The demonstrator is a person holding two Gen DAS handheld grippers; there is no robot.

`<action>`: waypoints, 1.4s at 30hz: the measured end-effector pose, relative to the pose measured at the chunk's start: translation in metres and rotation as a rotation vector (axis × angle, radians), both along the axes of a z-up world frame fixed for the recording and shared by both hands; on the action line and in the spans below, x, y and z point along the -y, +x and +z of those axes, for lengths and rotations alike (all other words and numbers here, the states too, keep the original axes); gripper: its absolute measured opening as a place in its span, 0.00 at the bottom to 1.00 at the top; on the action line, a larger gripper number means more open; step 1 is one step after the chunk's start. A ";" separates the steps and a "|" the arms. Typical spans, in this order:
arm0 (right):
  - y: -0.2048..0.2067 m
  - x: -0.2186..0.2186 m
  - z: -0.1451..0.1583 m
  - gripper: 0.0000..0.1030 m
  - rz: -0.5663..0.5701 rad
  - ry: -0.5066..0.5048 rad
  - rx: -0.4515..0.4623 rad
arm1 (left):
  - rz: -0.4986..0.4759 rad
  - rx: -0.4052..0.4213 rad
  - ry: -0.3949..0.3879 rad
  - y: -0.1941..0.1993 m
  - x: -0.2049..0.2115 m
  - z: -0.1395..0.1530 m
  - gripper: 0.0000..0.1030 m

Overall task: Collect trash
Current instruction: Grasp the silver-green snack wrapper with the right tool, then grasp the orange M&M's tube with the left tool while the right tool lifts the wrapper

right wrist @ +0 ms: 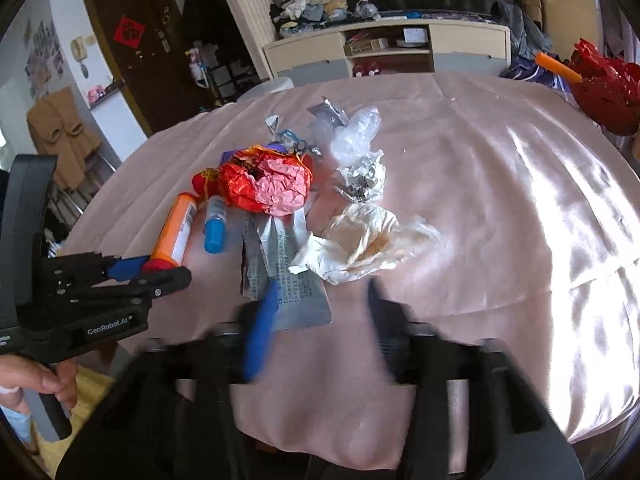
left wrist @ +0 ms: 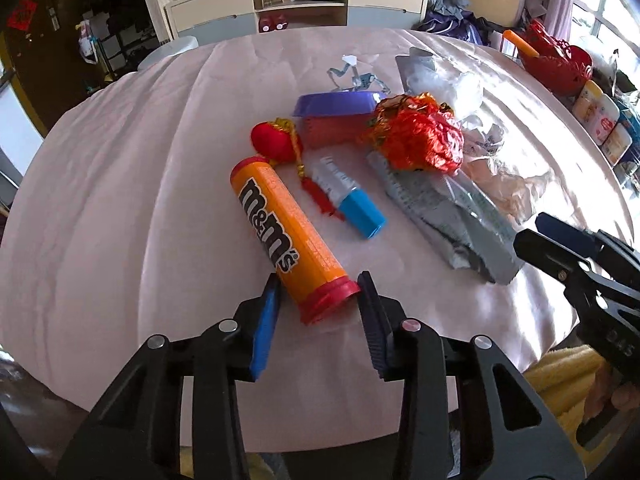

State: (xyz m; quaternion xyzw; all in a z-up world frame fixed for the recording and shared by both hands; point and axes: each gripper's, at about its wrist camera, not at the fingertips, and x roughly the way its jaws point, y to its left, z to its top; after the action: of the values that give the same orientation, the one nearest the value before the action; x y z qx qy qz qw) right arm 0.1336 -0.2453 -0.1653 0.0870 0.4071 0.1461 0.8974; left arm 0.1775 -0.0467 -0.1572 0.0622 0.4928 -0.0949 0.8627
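An orange M&M's tube with a red cap lies on the pink tablecloth. My left gripper is open, its fingers either side of the tube's red cap end. Beside the tube lie a blue-capped small bottle, a red lantern charm, a crumpled red foil ball and a grey wrapper. My right gripper is open and blurred, just short of the grey wrapper and a crumpled white tissue. The left gripper also shows in the right wrist view.
A purple-lidded box sits behind the foil ball. Clear plastic and crumpled silver paper lie further back. A red basket stands at the table's right edge. A cabinet stands behind the table.
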 end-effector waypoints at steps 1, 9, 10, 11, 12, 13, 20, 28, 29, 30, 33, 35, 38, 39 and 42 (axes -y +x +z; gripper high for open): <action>0.000 -0.001 0.000 0.50 0.003 0.001 0.000 | -0.001 0.000 0.000 -0.001 -0.002 0.000 0.36; 0.006 -0.022 -0.007 0.52 0.045 0.006 -0.028 | 0.008 -0.003 -0.011 -0.006 -0.016 0.001 0.35; 0.007 -0.025 -0.007 0.53 0.049 -0.002 -0.025 | 0.011 -0.002 -0.013 -0.006 -0.019 0.001 0.35; 0.008 -0.027 -0.007 0.56 0.054 0.002 -0.024 | 0.014 -0.001 -0.014 -0.006 -0.021 0.001 0.35; 0.008 -0.029 -0.007 0.57 0.057 0.007 -0.022 | 0.019 0.000 -0.017 -0.006 -0.024 0.001 0.35; 0.009 -0.033 -0.008 0.57 0.062 0.008 -0.017 | 0.021 0.002 -0.020 -0.006 -0.026 0.001 0.35; 0.015 -0.061 -0.009 0.58 0.079 -0.080 0.041 | 0.011 0.013 -0.044 -0.008 -0.033 0.000 0.35; 0.015 -0.076 -0.012 0.33 0.082 -0.200 0.089 | 0.000 0.026 -0.049 -0.009 -0.037 -0.001 0.34; 0.015 -0.075 -0.012 0.29 0.078 -0.194 0.086 | 0.001 0.026 -0.052 -0.009 -0.038 -0.001 0.34; 0.014 -0.072 -0.012 0.25 0.075 -0.190 0.083 | 0.002 0.026 -0.055 -0.010 -0.038 -0.001 0.33; 0.014 -0.064 -0.010 0.19 0.065 -0.152 0.061 | -0.006 0.025 -0.067 -0.012 -0.039 0.000 0.32; 0.014 -0.058 -0.008 0.19 0.071 -0.113 0.046 | -0.015 0.032 -0.080 -0.015 -0.038 0.003 0.32; 0.007 -0.052 0.006 0.18 0.079 -0.067 0.073 | -0.031 0.070 -0.085 -0.023 -0.035 0.014 0.31; 0.005 -0.050 0.012 0.18 0.079 -0.051 0.083 | -0.034 0.078 -0.086 -0.024 -0.034 0.018 0.31; -0.001 -0.042 0.026 0.18 0.070 -0.019 0.107 | -0.038 0.101 -0.087 -0.031 -0.032 0.029 0.31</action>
State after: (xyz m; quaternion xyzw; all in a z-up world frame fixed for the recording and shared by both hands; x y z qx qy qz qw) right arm 0.1330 -0.2036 -0.1389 0.0564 0.3628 0.1778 0.9130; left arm 0.1467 -0.0143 -0.1283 0.0386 0.4428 -0.1292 0.8864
